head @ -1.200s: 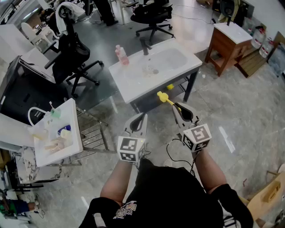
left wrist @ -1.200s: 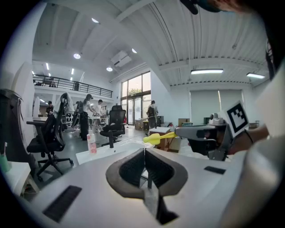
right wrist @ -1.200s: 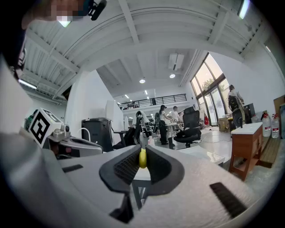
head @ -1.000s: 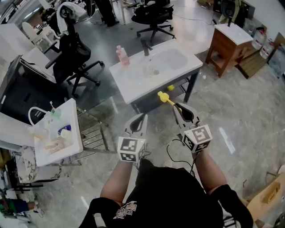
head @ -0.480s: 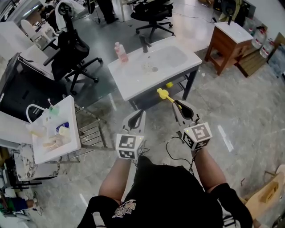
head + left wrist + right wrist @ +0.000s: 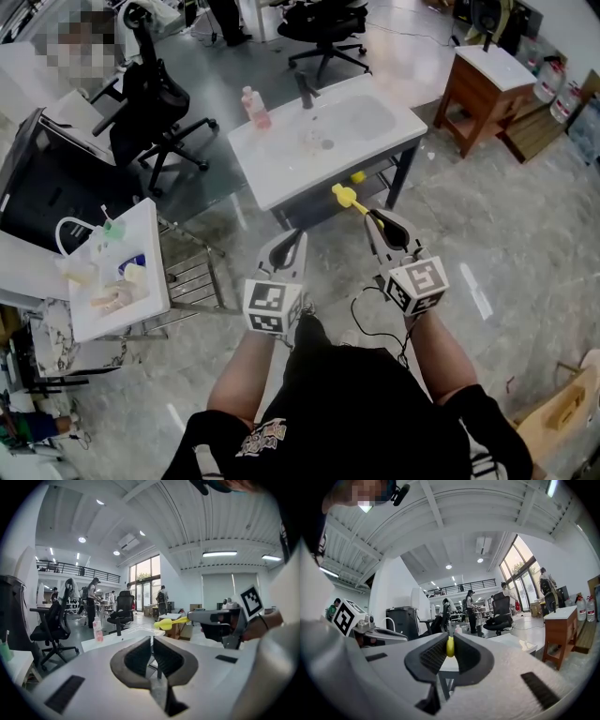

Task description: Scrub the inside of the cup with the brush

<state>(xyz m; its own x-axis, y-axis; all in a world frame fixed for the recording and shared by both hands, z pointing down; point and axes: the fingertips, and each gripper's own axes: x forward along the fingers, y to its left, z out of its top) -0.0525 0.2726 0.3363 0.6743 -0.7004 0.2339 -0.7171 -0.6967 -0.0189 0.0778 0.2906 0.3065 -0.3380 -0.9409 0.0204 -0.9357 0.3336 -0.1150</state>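
Right tongs (image 6: 373, 216) clamp the yellow brush (image 6: 344, 199), left tongs (image 6: 299, 236) are pinched empty, both short of the sink counter (image 6: 272, 173), so I'd guess fetching the cup comes next.

Both claws, the left gripper (image 6: 299, 237) and right gripper (image 6: 374, 218), are pale grey shells with dark ribbed pads (image 6: 138, 656), each backed by a white cube (image 6: 272, 307) of black square markers. A thin black cable (image 6: 355, 321) hangs behind the right claw. The person's top (image 6: 366, 412) is black, short-sleeved, with pale print (image 6: 264, 439).
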